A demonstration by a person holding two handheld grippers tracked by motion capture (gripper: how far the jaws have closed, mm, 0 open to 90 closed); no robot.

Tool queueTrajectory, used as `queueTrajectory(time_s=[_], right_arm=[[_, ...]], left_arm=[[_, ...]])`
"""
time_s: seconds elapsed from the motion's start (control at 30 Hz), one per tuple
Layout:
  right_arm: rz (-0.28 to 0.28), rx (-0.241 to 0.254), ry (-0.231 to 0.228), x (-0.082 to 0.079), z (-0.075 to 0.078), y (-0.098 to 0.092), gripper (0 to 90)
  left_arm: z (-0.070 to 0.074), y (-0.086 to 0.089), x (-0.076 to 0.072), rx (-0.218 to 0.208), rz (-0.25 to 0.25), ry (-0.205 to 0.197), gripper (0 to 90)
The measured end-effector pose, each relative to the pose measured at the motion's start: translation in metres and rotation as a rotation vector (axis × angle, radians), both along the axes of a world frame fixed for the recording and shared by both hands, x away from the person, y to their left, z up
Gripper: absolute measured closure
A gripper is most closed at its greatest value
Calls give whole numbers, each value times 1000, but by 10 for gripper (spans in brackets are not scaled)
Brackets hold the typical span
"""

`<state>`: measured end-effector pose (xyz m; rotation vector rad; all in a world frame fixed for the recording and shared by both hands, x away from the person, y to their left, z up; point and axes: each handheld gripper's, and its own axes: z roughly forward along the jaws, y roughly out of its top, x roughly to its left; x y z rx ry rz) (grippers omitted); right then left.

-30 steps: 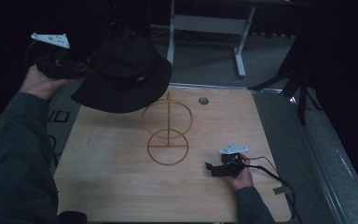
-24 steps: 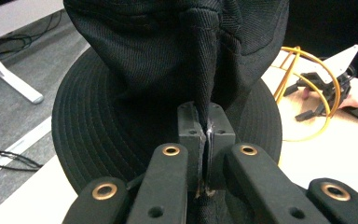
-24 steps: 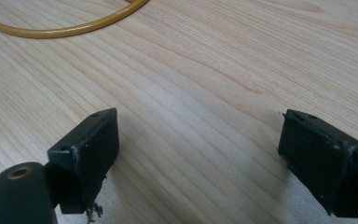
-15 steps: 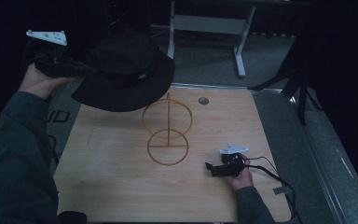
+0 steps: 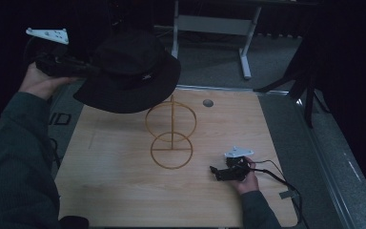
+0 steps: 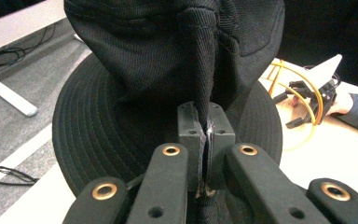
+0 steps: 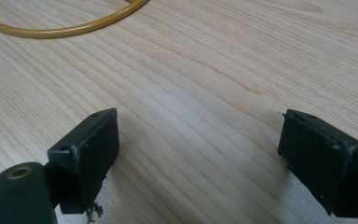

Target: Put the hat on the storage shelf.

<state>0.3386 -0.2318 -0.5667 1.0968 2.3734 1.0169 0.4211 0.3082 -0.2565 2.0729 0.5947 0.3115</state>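
Note:
A black bucket hat hangs in the air over the table's far left corner, its brim near the top ring of a yellow wire stand. My left gripper is shut on a fold of the hat, pinched between the pads in the left gripper view; the left gripper points toward the stand. My right gripper rests on the wooden table to the right of the stand's base ring. In the right gripper view the right gripper stands open over bare wood, with the base ring at top left.
A round grommet hole sits near the table's far edge. A grey desk frame stands on the floor behind the table. A cable trails from the right gripper toward the table's right front corner.
The left hand has carried the hat slightly right and up, closer to the stand's top. The right gripper has kept still.

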Motion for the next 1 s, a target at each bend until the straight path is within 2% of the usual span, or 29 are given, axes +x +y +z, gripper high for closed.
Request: queueTrajectory(time_s=[0.4,0.73,0.83,1.0], right_arm=[[0,-1,0,0,0,0,122],[0,-1,0,0,0,0,122],[0,-1,0,0,0,0,122],[1,-2,-2,0,0,0,122]], left_arm=[[5,-3,0,-17,-20,-6,884],[9,-11,-1,-28,-57,-8,884],[9,-16,-2,-38,-83,-8,884],[9,-24,-4,-32,-119,-5,884]])
